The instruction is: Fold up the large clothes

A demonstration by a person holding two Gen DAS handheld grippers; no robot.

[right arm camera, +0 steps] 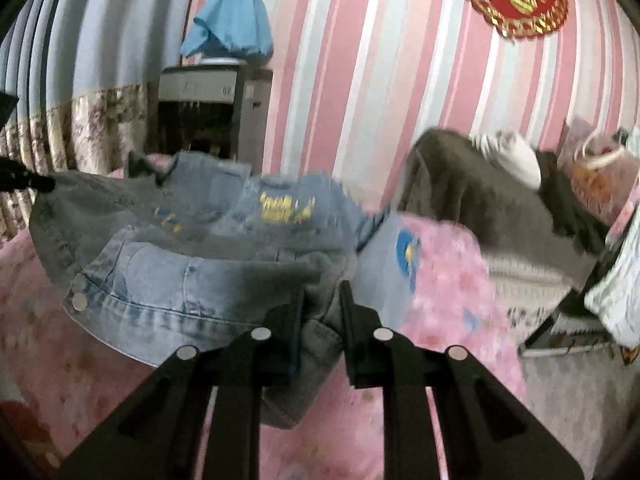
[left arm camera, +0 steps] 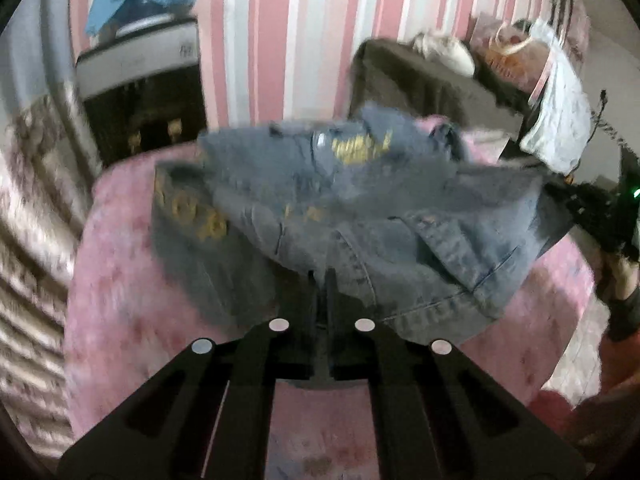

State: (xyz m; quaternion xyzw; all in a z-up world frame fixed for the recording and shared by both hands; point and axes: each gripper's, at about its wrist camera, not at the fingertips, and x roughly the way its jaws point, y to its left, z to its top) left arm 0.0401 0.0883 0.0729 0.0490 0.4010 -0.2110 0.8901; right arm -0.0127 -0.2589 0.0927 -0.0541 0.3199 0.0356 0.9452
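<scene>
The denim jacket point(left arm camera: 320, 208) hangs bunched between the two claws, raised above the pink blanket point(left arm camera: 120, 280) that covers the bed. The left claw point(left arm camera: 320, 276) is closed tight on a fold of the jacket's near edge, its fingers pressed together with the cloth rising straight ahead of the tips. In the right wrist view the right claw point(right arm camera: 322, 292) is clamped on a thick wad of the jacket point(right arm camera: 192, 264), which fills the narrow gap between its fingers; the rest of the garment spreads away to the left of the tips, with a snap button at the hem and yellow lettering on the far panels. In the left wrist view the right claw point(left arm camera: 592, 208) shows at the jacket's right end. Part of the jacket sags toward the blanket; whether it touches cannot be told through the blur. A striped wall point(right arm camera: 360, 80) stands behind the bed.
</scene>
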